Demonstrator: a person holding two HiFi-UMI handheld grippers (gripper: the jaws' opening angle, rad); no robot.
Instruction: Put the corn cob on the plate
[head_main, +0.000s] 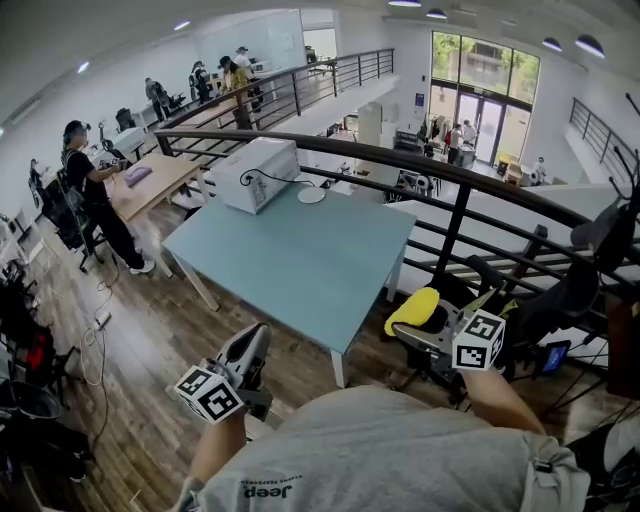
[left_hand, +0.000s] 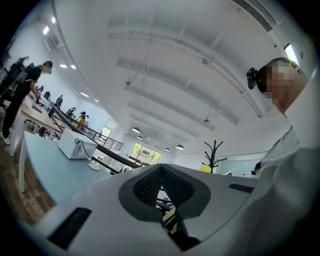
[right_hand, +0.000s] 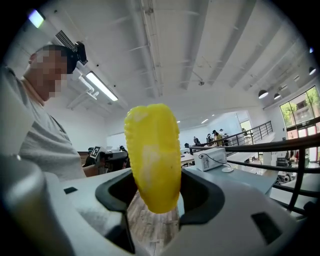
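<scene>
One corn cob (right_hand: 152, 155); one plate (head_main: 311, 195), probably

The table (head_main: 300, 255) lies bare across the middle of the head view, open from its near edge. Only its far left corner is taken, by a white box (head_main: 255, 172) and the plate (head_main: 311, 195) just beside it. A black railing (head_main: 450, 215) runs behind the table and down the right. At lower right the right gripper (head_main: 424, 322), clamped on the corn cob (head_main: 408, 306), hangs between the table corner and that railing.
</scene>
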